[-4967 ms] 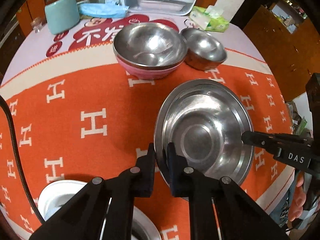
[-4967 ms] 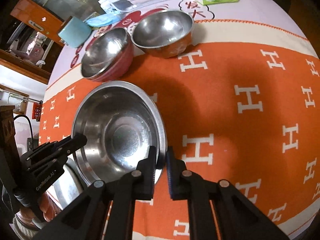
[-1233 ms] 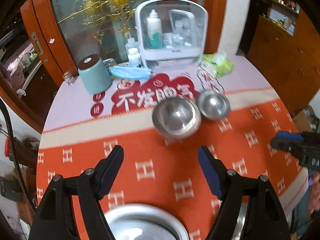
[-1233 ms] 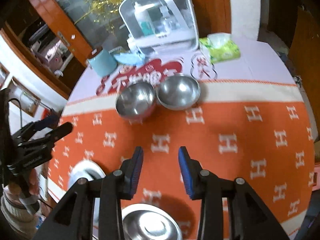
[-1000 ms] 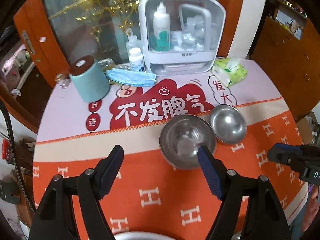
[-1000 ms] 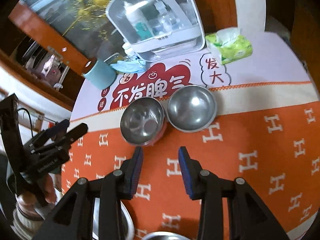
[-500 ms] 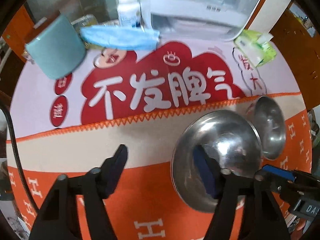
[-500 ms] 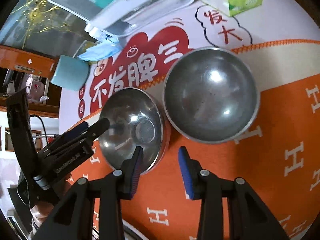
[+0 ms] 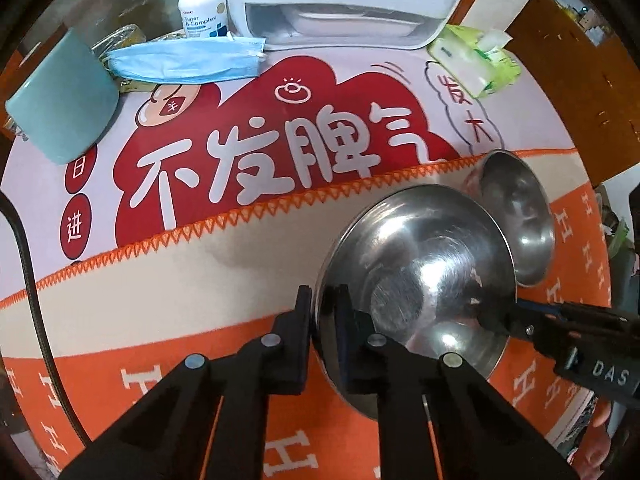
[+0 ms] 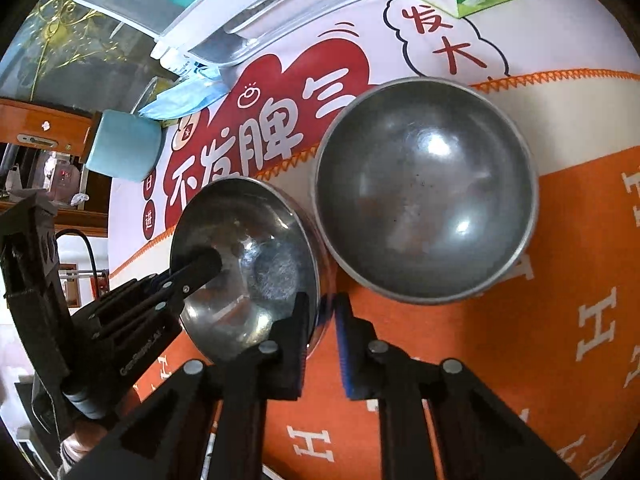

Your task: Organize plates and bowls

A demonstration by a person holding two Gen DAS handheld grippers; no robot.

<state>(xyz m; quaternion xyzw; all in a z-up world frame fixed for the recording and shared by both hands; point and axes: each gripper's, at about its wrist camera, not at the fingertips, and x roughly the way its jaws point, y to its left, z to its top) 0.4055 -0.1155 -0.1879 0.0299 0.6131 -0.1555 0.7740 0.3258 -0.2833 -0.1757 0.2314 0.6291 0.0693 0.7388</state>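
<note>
Both wrist views steep, close; share steel bowl (image 9: 420, 264) from opposite rims.

We record the left gripper (image 9: 323, 316), angled steeply downward, jaws just closed on a steel bowl (image 9: 420, 280) rim. Right gripper (image 10: 322, 316): likewise (opposite rim).

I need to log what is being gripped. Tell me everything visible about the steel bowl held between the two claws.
The steel bowl is round, shiny and scuffed at its flat bottom, empty, upright on the orange-and-cream tablecloth. The left claw pinches its rim on one side, one finger inside; the right claw pinches the opposite rim. A pinkish outer wall shows below the rim by the right claw. A second steel bowl sits right beside it; contact is unclear.
</note>
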